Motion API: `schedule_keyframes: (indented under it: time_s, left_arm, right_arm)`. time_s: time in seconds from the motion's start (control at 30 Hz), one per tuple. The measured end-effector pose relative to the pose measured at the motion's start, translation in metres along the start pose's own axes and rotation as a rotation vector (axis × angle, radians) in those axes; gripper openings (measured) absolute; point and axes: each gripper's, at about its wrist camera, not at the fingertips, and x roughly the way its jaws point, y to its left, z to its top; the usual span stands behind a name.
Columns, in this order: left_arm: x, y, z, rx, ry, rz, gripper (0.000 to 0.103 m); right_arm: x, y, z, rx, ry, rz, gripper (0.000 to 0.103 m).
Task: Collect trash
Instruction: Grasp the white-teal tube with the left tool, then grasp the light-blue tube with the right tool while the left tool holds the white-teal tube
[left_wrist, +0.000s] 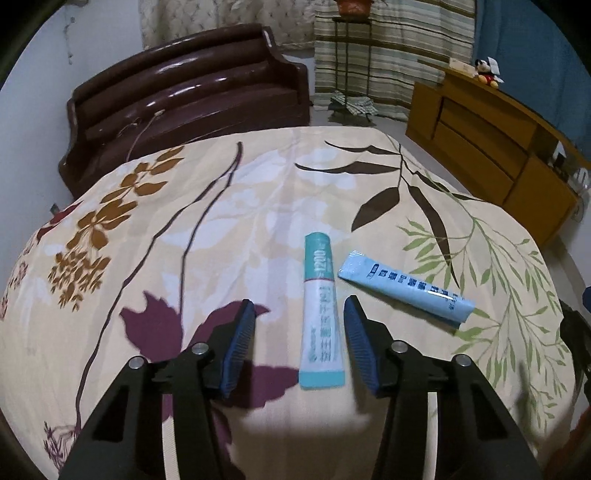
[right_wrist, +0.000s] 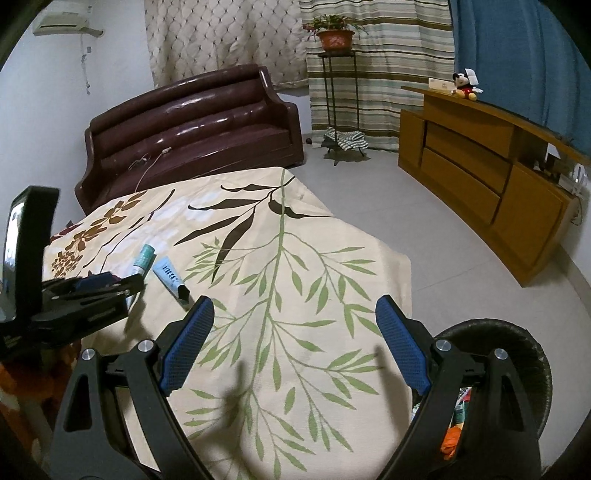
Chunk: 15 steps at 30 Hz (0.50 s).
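While set low over the floral tabletop (left_wrist: 207, 221), straddled the teal-and-white sachet (left_wrist: 320, 314) with the left gripper (left_wrist: 299, 314), fingers (left_wrist: 240, 343) half-open, clear of it on both sides. Lay just beside it, apart: a light-blue sachet (left_wrist: 406, 288). Hovered wide and empty over the green leaf print: right gripper (right_wrist: 295, 314). Showed at lower right a dark bin (right_wrist: 517, 354), perhaps holding wrappers.

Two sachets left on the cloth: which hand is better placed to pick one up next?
Left. The left gripper already straddles the teal-and-white sachet, pads not yet touching. The right gripper hangs open over bare tablecloth, away from both sachets.
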Motion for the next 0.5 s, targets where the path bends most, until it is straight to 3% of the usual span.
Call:
schedule_keyframes:
  time_s: [0.07,0.27,0.5]
  left_arm:
    - [0.004,0.001,0.002,0.006,-0.002,-0.009,0.05]
    - [0.002,0.002,0.0,0.032,-0.024,-0.054,0.02]
    - [-0.003,0.011,-0.005,0.034,-0.027,-0.067,0.018]
  right_arm:
    - [0.001,0.003,0.0,-0.006,0.003,0.001,0.087]
    - [0.005,0.009,0.001,-0.018,0.013,0.004,0.087]
    - [0.014,0.025,0.004,-0.042,0.032,0.027,0.087]
